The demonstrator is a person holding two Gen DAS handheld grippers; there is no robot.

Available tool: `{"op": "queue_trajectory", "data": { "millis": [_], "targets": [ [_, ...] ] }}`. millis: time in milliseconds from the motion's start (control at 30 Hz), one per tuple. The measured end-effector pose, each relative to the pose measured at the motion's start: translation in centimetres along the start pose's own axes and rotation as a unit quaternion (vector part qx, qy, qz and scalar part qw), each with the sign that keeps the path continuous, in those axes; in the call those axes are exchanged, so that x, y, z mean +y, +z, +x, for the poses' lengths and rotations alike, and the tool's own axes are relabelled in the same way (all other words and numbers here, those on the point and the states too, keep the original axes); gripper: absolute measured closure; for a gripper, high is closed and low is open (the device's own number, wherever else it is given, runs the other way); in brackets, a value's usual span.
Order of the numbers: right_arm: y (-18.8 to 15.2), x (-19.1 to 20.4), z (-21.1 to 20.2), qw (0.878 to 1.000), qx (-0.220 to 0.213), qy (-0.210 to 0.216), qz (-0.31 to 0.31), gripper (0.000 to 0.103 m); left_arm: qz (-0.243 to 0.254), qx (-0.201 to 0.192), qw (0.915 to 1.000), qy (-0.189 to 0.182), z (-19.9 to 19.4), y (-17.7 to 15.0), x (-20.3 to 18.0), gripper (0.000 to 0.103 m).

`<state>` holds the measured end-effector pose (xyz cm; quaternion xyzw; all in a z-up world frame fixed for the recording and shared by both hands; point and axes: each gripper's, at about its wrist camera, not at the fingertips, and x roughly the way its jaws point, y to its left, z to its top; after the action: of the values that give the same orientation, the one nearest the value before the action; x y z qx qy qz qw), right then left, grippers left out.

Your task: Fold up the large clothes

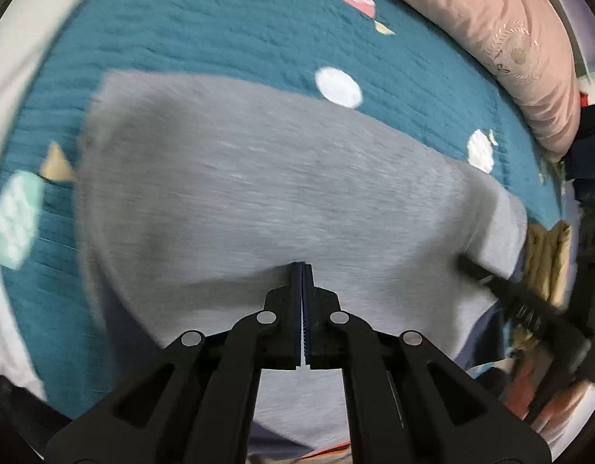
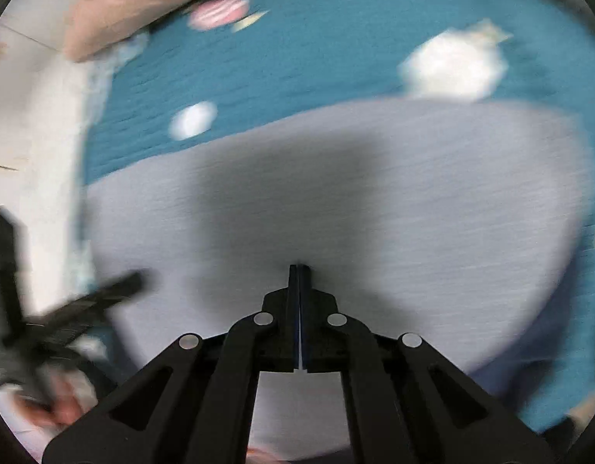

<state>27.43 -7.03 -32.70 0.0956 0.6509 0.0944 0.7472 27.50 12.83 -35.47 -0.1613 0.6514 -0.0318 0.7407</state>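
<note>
Garment, grey and large, lies spread across the teal bedspread of the bed, near a pink pillow. Left tongs and right tongs both stand closed at its near edge, apparently pinching the cloth, though blur leaves the grip uncertain. Judged purpose: paired hold at the hem keeps the edge straight for folding.

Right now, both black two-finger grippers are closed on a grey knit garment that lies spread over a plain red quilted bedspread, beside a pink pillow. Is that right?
Not quite: the quilted bedspread is teal with white and pastel patches, not plain red, as the left wrist view shows. The rest stands: the left gripper and right gripper are closed on the grey knit garment, beside the pink pillow.
</note>
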Motion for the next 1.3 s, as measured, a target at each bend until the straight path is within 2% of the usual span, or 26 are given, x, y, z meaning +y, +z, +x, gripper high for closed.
{"op": "queue_trajectory", "data": {
  "millis": [33,67,100,133,200,233,300,333,400,467,567,700,733,833,900,967,1033,1133,1233,1300],
  "targets": [
    [0.1,-0.6,-0.1,1.0,-0.003,-0.006,0.008,0.103,0.002,-0.007,0.9998,0.019,-0.3,0.2,0.0,0.1],
    [0.2,-2.7,-0.3,1.0,0.003,-0.002,0.03,0.103,0.004,-0.02,0.9978,0.063,-0.9,0.3,0.5,0.1],
    [0.2,-4.2,-0.4,0.999,0.002,-0.011,0.045,0.103,0.003,-0.027,0.996,0.085,-1.1,0.4,0.8,0.1],
    [0.2,-5.6,-0.5,0.998,-0.002,-0.02,0.055,0.103,-0.005,-0.028,0.9955,0.09,-1.4,0.6,2.2,0.1],
    [0.4,-7.5,0.0,0.995,0.002,0.02,0.093,0.103,-0.038,-0.017,0.9961,0.077,-0.9,1.2,4.5,0.1],
    [0.3,-8.0,0.5,0.993,0.005,0.029,0.114,0.103,-0.05,-0.01,0.997,0.058,-0.2,1.5,5.6,0.1],
    [0.6,-7.1,0.6,0.994,0.01,0.002,0.112,0.103,-0.065,-0.001,0.9968,0.047,0.1,1.8,6.4,0.1],
    [0.7,-6.2,0.1,0.994,0.01,-0.006,0.107,0.102,-0.057,-0.003,0.9969,0.054,-0.5,1.9,5.8,0.1],
    [1.0,-4.2,-1.6,0.996,-0.007,0.016,0.089,0.102,-0.036,-0.021,0.9976,0.056,-1.8,2.2,4.4,0.1],
    [1.6,-2.1,-3.7,0.997,-0.033,0.02,0.062,0.102,-0.02,-0.036,0.9987,0.029,-3.7,2.6,2.8,0.1],
    [2.8,0.9,-4.5,0.997,-0.04,0.052,0.028,0.102,-0.005,-0.056,0.9984,-0.005,-5.1,3.9,0.3,0.1],
    [4.5,3.5,-2.5,0.997,-0.022,0.071,0.011,0.102,0.0,-0.044,0.9986,-0.03,-2.7,6.4,-3.3,0.1],
    [4.9,4.0,-1.3,0.998,-0.014,0.064,0.012,0.102,-0.003,-0.035,0.9988,-0.032,-1.9,6.8,-3.4,0.1],
    [5.7,4.6,2.6,1.0,0.0,0.026,0.008,0.103,-0.007,-0.007,0.9999,0.007,3.0,8.0,-3.8,0.101],
    [5.4,4.0,4.3,1.0,0.006,0.022,0.017,0.103,-0.013,-0.018,0.9996,0.019,4.3,8.6,-4.0,0.101],
    [5.6,4.0,4.0,1.0,0.008,0.023,0.018,0.103,-0.017,-0.007,0.9995,0.025,3.9,8.9,-4.2,0.1],
    [5.7,4.0,3.3,1.0,0.011,0.027,0.01,0.103,-0.001,0.0,0.9995,0.03,3.6,9.4,-4.7,0.101],
    [5.9,2.9,0.8,0.999,0.001,0.048,0.024,0.103,0.003,-0.011,0.9992,0.038,1.4,9.3,-3.9,0.1],
    [6.3,0.8,-1.4,0.999,-0.026,0.008,0.022,0.101,-0.006,-0.021,0.9982,0.055,-0.4,9.0,-1.6,0.1],
    [6.9,-2.1,-1.6,0.998,-0.027,-0.015,0.049,0.101,-0.027,-0.023,0.9961,0.081,-0.9,8.7,1.3,0.1]
  ]
}}
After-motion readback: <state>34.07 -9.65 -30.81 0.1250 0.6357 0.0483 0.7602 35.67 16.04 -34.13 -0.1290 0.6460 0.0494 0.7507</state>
